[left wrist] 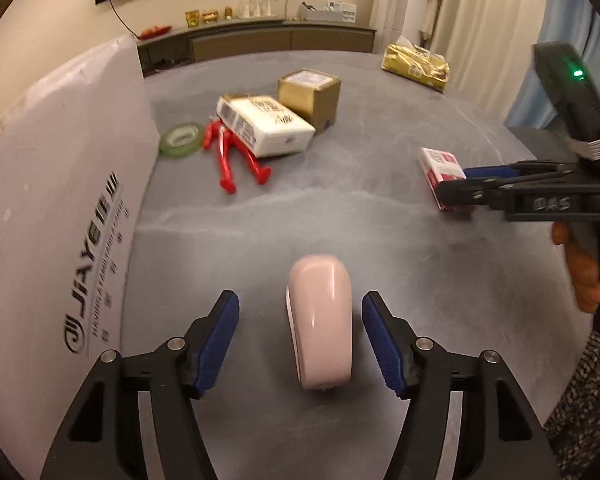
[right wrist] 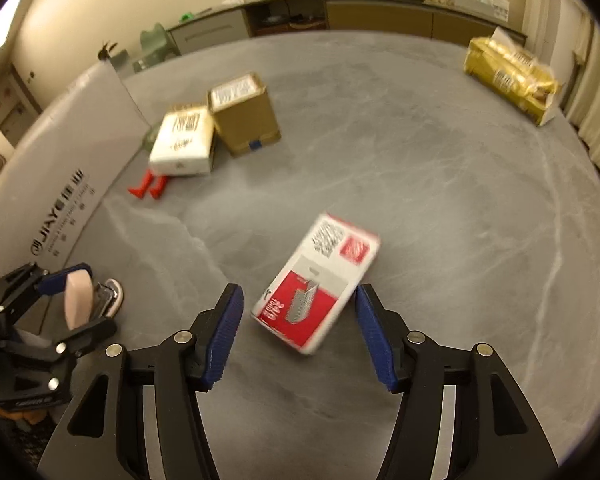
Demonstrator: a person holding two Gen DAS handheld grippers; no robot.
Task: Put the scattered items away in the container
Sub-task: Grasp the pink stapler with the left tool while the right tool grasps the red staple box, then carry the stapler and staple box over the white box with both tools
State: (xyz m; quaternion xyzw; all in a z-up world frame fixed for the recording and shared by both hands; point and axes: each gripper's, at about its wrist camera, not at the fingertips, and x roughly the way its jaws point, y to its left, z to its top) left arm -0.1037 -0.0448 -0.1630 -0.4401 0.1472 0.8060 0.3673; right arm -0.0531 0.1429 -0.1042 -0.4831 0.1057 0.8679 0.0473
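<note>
The left gripper (left wrist: 300,340) gapes wide around a pink stapler (left wrist: 320,324) beside the white box wall (left wrist: 60,184) — neither pad touching. The right gripper (right wrist: 298,334) is wide too — its right pad meets the red staple box (right wrist: 318,284).

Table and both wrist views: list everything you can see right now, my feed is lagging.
Pink stapler: one, pink, between the open left fingers.
Staple box: one, red and white, between the open right fingers.
White pack: one, lying over the red tool.
Red tool: one, beside the green tape roll.
Brown carton: one, behind the white pack.
Gold packet: one, far table edge.
White container: one, left side.
Grey table: one.
Left gripper: open.
Right gripper: open.
</note>
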